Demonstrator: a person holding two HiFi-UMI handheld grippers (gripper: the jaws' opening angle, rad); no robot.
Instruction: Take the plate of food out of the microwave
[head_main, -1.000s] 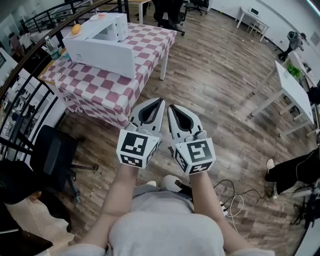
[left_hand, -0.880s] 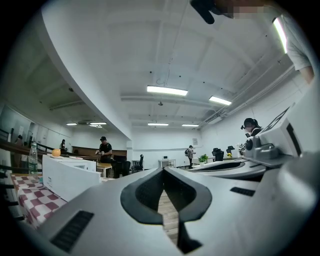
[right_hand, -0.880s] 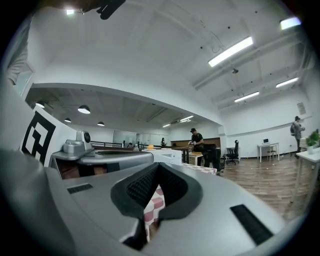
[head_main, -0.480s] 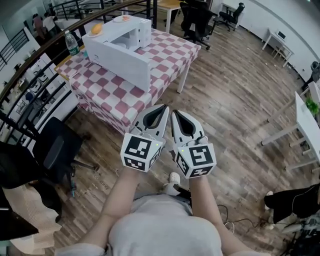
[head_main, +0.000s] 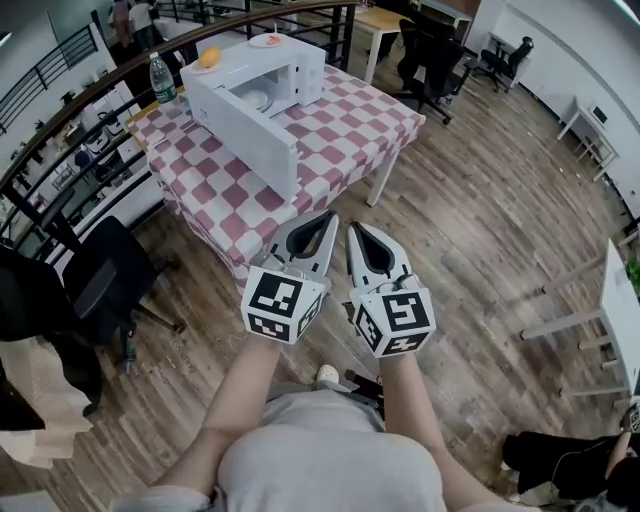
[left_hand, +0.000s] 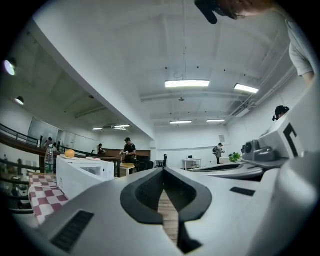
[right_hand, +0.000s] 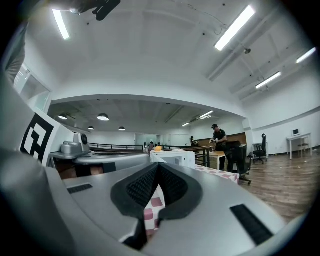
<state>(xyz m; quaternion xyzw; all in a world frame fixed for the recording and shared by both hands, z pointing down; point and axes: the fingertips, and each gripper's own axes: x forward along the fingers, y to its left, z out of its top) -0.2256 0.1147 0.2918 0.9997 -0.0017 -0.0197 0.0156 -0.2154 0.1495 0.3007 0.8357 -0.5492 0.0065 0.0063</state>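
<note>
Both grippers were closed with nothing between their jaws. In the left gripper view the left gripper (left_hand: 163, 169) had its tips pressed together, with only floorboards showing through the hollow behind them. The right gripper (right_hand: 158, 164) had its tips together too, framing a scrap of checked cloth. From the head view I saw the left gripper (head_main: 326, 215) and the right gripper (head_main: 352, 226) held level, side by side in front of the body, just short of the near corner of the table (head_main: 345, 135). They were well apart from the microwave (head_main: 262, 95), which stood at the far end of the cloth with its cavity exposed. A pale plate (head_main: 257, 99) showed inside, too small for me to read what lay on it. An orange (head_main: 208, 57) and a small dish (head_main: 266, 41) sat on the microwave's top, with a water bottle (head_main: 161, 78) just beside it.
</note>
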